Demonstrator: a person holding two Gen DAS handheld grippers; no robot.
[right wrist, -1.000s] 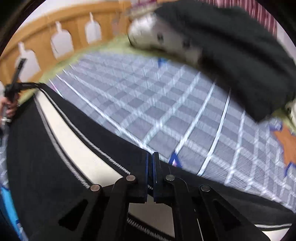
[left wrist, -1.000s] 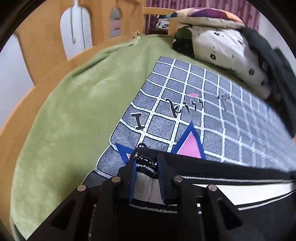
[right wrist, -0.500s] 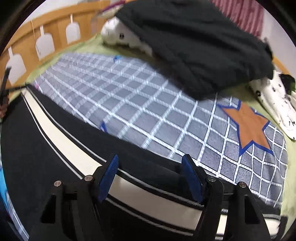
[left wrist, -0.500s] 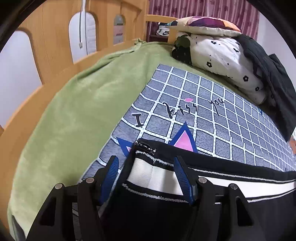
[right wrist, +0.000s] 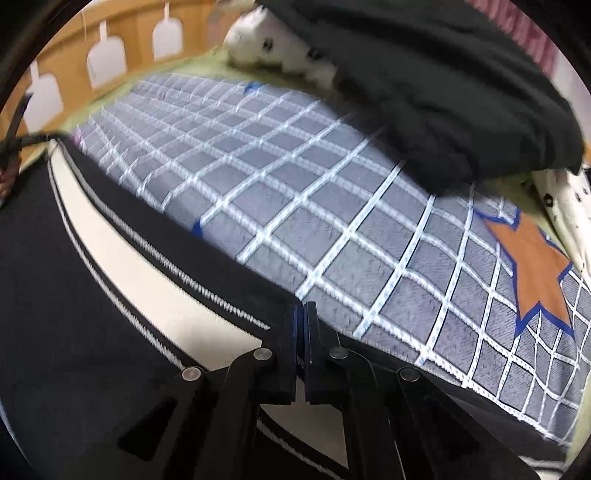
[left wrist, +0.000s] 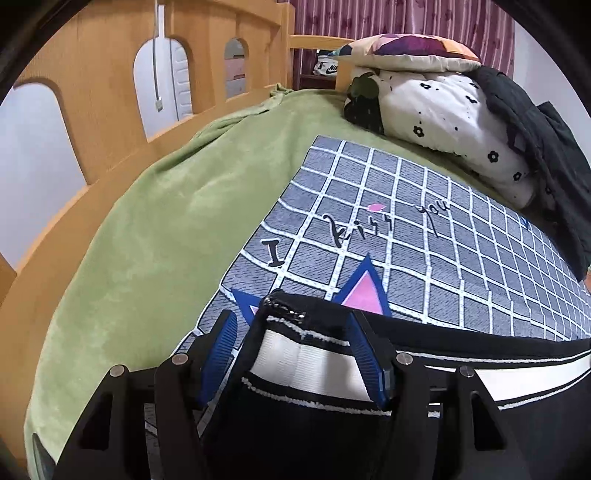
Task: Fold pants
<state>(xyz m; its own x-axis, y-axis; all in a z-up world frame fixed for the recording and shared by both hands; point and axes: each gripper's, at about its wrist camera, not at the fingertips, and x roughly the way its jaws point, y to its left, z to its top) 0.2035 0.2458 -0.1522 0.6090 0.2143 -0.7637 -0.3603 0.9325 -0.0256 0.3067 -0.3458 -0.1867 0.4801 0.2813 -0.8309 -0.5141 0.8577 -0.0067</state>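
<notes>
My left gripper (left wrist: 291,347) stands open astride the pants (left wrist: 317,365) cuff at six o'clock on the checked mat (left wrist: 424,236), my right gripper (right wrist: 303,317) has just closed, pinching their edge; next, I judge, the left must re-grip.

We're looking at a wooden bed frame (left wrist: 85,92) with arched cutouts along the far rail, white wall behind them. A green fleece blanket (left wrist: 147,236) covers the mattress, with a grey grid-pattern mat (left wrist: 424,236) on top. At the head end there's a flower-print duvet (left wrist: 443,122), a colourful pillow (left wrist: 406,51) and maroon curtains (left wrist: 388,18). A white cable (left wrist: 159,74) hangs down.
</notes>
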